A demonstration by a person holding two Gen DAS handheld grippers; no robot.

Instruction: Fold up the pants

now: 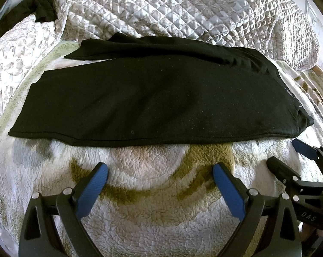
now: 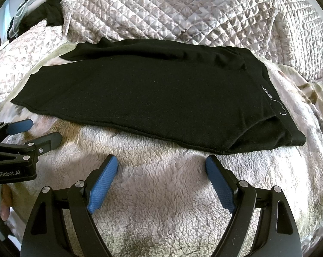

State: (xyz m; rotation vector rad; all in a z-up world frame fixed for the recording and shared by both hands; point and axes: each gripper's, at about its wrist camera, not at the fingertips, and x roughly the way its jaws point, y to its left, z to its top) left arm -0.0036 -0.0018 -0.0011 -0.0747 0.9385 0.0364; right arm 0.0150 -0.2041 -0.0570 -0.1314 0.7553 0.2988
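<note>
Pants (image 1: 153, 98) in left wrist view: black, laid flat on the fleece blanket (image 1: 157, 192), folded lengthwise with one leg over the other, waistband to the right, leg hems to the left. Near long edge runs across the frame just ahead of my left gripper (image 1: 160, 172). Fingertips sit short of that edge, not touching fabric. Left jaws spread wide, nothing between the blue pads (image 1: 93, 192), only blanket under them. My right gripper (image 1: 287, 156) shows at the right edge, near the waistband corner, also clear of the cloth. Quilted bedspread (image 1: 183, 10) bunched up behind the pants; dark garment (image 1: 41, 6) at far top left.

Right wrist view: same pants (image 2: 153, 94), near edge slanting down toward the right, waistband (image 2: 275, 100) with white lettering at the right end. My right gripper (image 2: 161, 165) is wide open and empty, tips just short of the near edge. Left gripper (image 2: 37, 131) enters from the left, off the hem end, jaws apart, holding nothing.
</note>
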